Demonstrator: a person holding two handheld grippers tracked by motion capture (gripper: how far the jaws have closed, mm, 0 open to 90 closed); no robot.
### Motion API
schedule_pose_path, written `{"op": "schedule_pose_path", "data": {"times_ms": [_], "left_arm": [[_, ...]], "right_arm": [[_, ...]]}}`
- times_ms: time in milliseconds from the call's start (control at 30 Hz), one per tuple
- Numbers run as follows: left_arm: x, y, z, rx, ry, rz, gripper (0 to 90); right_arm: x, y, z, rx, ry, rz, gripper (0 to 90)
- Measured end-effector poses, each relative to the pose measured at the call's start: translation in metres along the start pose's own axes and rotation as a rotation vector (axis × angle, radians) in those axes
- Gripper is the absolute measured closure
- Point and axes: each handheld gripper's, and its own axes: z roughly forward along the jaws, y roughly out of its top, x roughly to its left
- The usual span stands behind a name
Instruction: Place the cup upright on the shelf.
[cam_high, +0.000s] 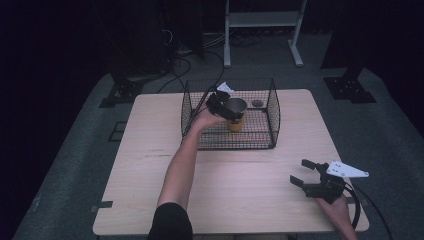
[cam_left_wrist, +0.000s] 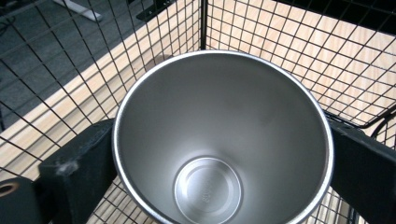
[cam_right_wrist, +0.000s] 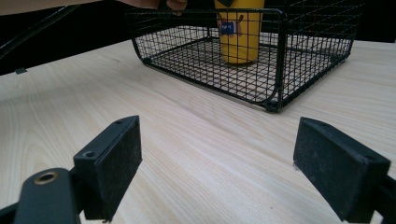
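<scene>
The left hand-held gripper (cam_high: 226, 106) is closed on a steel cup (cam_high: 236, 105), which is held inside the wire basket (cam_high: 272, 116) at the far middle of the tabletop (cam_high: 150, 165). In the left gripper view the cup (cam_left_wrist: 223, 135) is clamped between the two black jaws, one pressed to each side of its wall, and it is seen from above, empty, with its mouth open to the camera. A yellow bottle (cam_high: 234, 123) is seen directly below the cup in the high view; whether the cup touches it cannot be told.

The step in hand is judged to be either the placing of the cup in the basket or its lifting out; which of the two cannot be read from this moment. If it is to be set down, a free patch of basket floor beside the bottle is called for, and the jaws are to be opened only once the base is seated. If it is to be lifted out, the basket rim must be cleared.

The right hand-held gripper (cam_high: 311, 176) is held idle over the near right of the tabletop, jaws spread wide with nothing between them.

The cup's empty inside and the grip on its wall are given by the left gripper view. The bottle (cam_right_wrist: 238, 29) is shown standing upright on the basket (cam_right_wrist: 275, 70) floor, with a blue label, in the right gripper view.
</scene>
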Motion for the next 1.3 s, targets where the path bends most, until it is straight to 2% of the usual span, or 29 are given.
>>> {"op": "schedule_pose_path", "data": {"times_ms": [67,700,933,1300], "left_arm": [[-0.001,0.001,-0.001,-0.011,-0.007,-0.002,2.3],[-0.004,0.011,-0.020,-0.095,0.015,0.007,1.5],[-0.005,0.013,-0.028,-0.110,0.019,0.019,1.5],[-0.015,0.012,-0.048,-0.151,0.029,0.043,1.5]], "right_arm": [[0.000,0.000,0.000,0.001,0.001,0.000,14.3],[-0.002,0.000,-0.001,-0.004,-0.002,0.007,14.1],[-0.002,0.000,-0.001,-0.003,-0.004,0.008,14.1],[0.000,0.000,-0.001,0.000,-0.023,0.001,14.1]]}}
